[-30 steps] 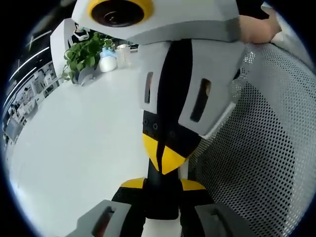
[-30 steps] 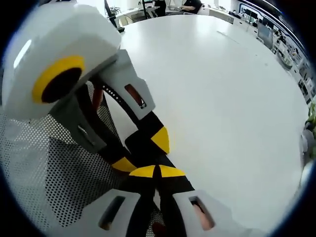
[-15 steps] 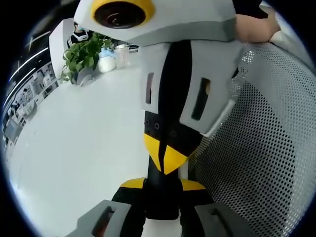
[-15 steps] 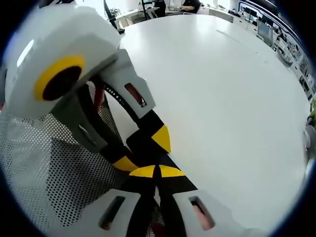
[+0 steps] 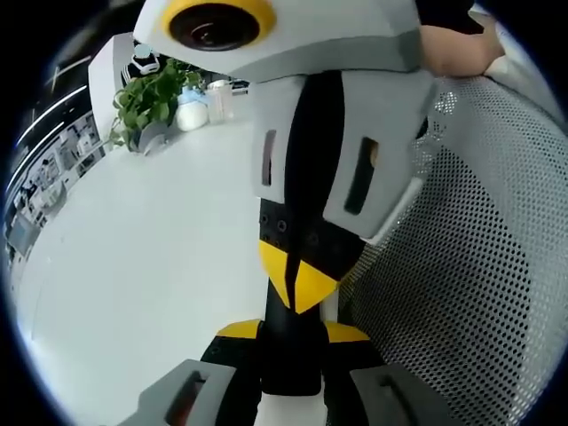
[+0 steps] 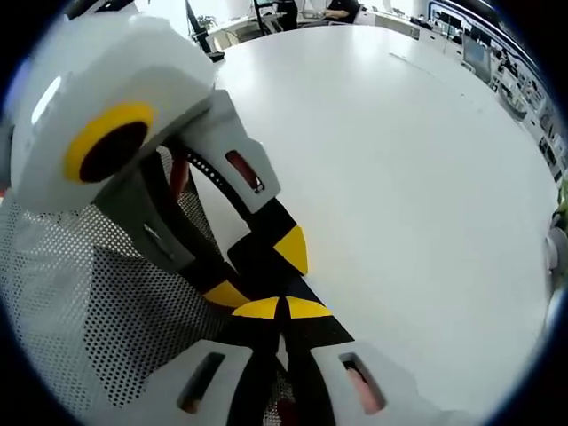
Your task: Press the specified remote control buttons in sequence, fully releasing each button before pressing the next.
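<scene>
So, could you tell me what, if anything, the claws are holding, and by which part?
The left claw seems to clamp a black remote at its near end, across its sides. The shut right claw holds nothing.

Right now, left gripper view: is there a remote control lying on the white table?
No. The bare white table carries just a potted plant and small containers at its far edge; no remote lies on it.

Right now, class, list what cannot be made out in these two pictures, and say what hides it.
- Left gripper view: the right tool covers the table beneath it; what lies there is hidden.
- Right gripper view: the left tool blocks part of the chair mesh and table.
- Left gripper view: items beside the plant are too small to name.
</scene>
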Demonstrator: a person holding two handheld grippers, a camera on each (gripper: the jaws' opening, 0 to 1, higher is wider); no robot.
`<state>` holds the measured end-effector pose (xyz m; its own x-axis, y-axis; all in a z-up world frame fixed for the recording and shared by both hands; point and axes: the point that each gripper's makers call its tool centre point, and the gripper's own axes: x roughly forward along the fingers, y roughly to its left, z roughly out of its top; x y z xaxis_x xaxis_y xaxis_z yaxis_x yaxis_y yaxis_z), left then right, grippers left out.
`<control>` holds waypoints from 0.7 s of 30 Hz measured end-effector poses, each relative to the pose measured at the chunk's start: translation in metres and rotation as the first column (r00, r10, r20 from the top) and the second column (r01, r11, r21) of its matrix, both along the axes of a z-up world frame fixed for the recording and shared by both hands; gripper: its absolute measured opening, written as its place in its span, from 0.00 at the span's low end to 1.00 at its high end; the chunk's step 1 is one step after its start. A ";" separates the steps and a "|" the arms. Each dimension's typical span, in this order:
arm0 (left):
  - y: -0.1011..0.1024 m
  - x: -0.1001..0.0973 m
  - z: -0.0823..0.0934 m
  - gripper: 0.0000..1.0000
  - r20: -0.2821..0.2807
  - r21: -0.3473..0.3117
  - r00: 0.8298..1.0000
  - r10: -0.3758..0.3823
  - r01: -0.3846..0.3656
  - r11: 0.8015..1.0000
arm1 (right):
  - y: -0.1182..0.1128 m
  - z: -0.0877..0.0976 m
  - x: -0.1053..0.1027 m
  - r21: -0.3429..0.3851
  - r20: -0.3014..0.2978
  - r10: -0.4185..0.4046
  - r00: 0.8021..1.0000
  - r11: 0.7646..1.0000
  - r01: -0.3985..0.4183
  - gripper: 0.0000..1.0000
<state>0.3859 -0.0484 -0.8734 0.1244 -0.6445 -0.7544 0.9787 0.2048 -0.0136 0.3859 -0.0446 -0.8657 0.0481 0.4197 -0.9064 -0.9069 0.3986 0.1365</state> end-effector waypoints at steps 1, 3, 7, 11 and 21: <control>0.000 0.000 0.000 0.25 0.000 0.000 1.000 0.000 0.000 1.000 | 0.000 0.000 0.000 -0.001 0.003 0.004 1.000 1.000 -0.004 0.00; 0.000 0.000 0.000 0.25 0.000 0.000 1.000 0.000 0.000 1.000 | 0.000 0.000 0.001 0.000 -0.001 -0.001 1.000 1.000 0.001 0.00; 0.000 0.000 0.000 0.25 0.000 0.001 1.000 -0.001 0.001 1.000 | -0.001 0.000 0.002 0.007 -0.016 -0.017 1.000 1.000 0.017 0.00; 0.000 0.001 -0.001 0.25 0.000 0.000 1.000 -0.002 0.002 1.000 | -0.001 0.000 0.002 0.008 -0.019 -0.019 1.000 1.000 0.019 0.00; 0.000 0.001 0.000 0.25 -0.002 0.001 1.000 -0.006 0.006 1.000 | 0.001 -0.002 0.001 0.044 -0.014 -0.040 0.999 0.998 0.041 0.00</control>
